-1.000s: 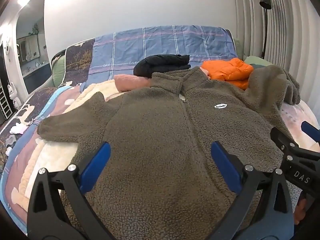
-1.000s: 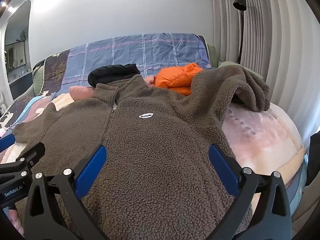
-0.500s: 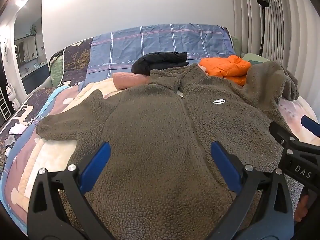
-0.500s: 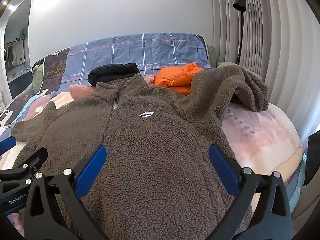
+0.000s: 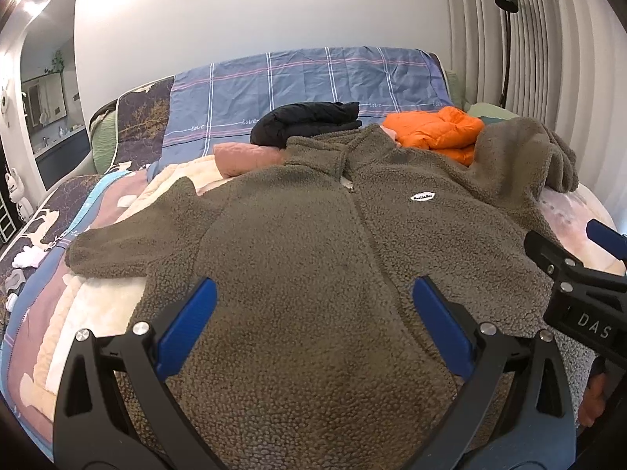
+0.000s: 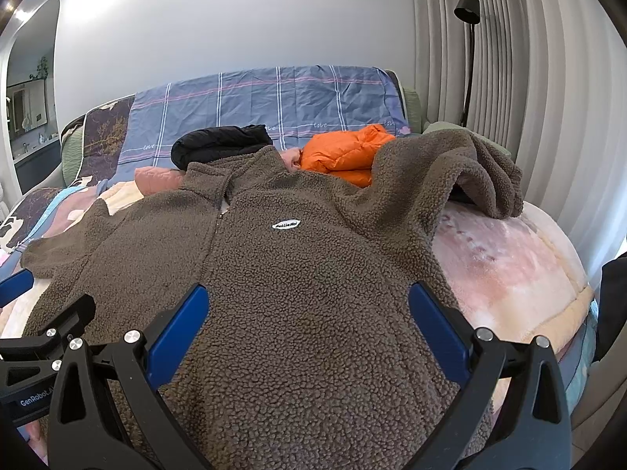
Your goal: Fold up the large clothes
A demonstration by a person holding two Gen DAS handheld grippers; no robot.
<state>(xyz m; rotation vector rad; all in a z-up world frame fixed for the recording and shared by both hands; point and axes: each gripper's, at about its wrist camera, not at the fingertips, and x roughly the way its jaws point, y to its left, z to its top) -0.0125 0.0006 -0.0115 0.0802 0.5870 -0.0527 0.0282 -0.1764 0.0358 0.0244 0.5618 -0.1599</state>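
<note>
A large brown fleece jacket [image 5: 313,243] lies front up on the bed, collar far, hem near; it also shows in the right wrist view [image 6: 298,274]. Its left sleeve [image 5: 129,246] is spread out flat. Its right sleeve [image 6: 462,164] is bunched up over other things at the far right. My left gripper [image 5: 313,313] is open and empty above the hem. My right gripper [image 6: 305,313] is open and empty above the hem, just right of the left one; it shows at the right edge of the left wrist view [image 5: 580,286].
A black garment [image 5: 305,121], an orange puffer jacket [image 5: 435,133] and a pink folded piece [image 5: 247,156] lie behind the collar. A blue plaid cover [image 5: 305,78] stands at the headboard. The bed's pink blanket [image 6: 509,258] drops off at the right. A floor lamp [image 6: 468,58] stands by the curtain.
Both grippers have risen and drawn back slightly, so the jacket sits a little lower and farther in both views. The jacket has not moved. Both grippers stay open.
</note>
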